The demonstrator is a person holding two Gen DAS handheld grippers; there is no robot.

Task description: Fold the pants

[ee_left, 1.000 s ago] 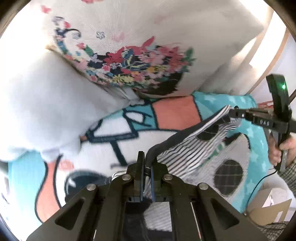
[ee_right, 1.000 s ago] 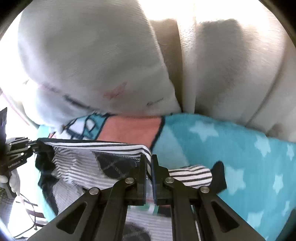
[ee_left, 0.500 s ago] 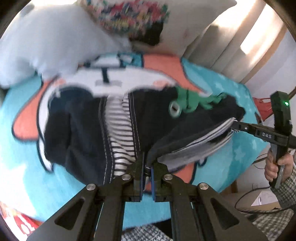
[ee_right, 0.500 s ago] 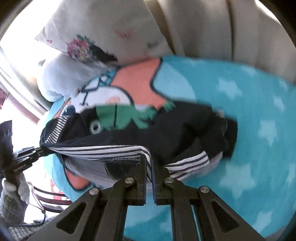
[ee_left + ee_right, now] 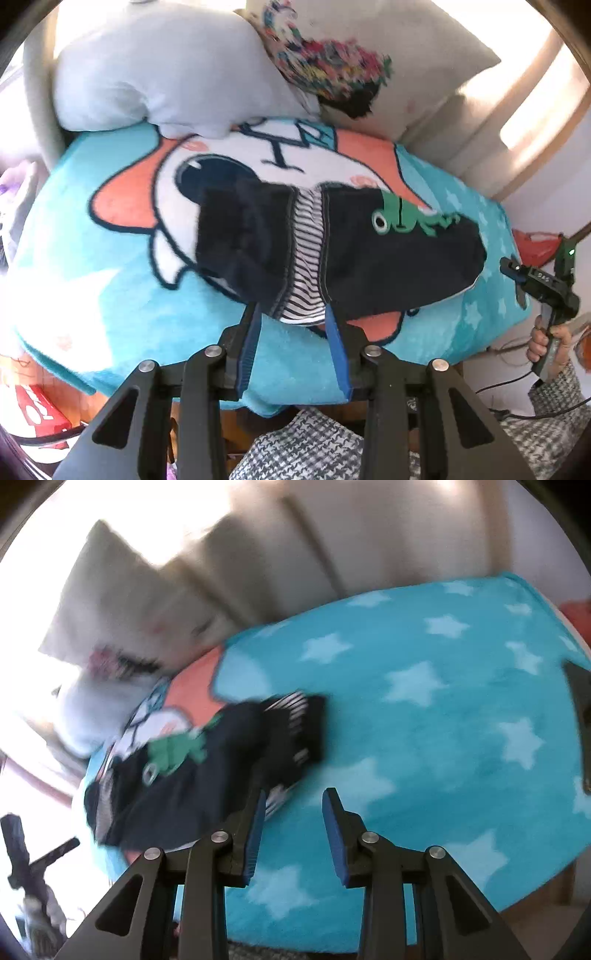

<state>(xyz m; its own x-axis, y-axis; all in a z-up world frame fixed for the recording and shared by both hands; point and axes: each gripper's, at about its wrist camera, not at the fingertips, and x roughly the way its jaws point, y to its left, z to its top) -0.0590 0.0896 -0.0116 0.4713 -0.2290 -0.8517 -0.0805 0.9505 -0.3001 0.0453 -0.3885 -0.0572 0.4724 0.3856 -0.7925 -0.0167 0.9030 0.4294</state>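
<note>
On the teal star blanket (image 5: pixel 110 295), the dark pants (image 5: pixel 369 266) now lie released; half a second ago both tools pinched them. Left tool (image 5: pixel 293 314) and right tool (image 5: pixel 293 801) gape wide, empty.

Pants (image 5: pixel 369 258) flat, apparently, on blanket (image 5: pixel 110 295)

Strong daylight floods both views, seemingly from a window on the left side of the right wrist view, where the frame burns out to white. The cushions (image 5: pixel 122 602) there are smeared by motion blur, as are the pants (image 5: pixel 207 760). The left wrist view is sharper, though the floral pillow (image 5: pixel 332 70) is streaked. Glare washes the blanket (image 5: pixel 48 295) at lower left. Fisheye bending curves every edge, with dark vignetted corners.
</note>
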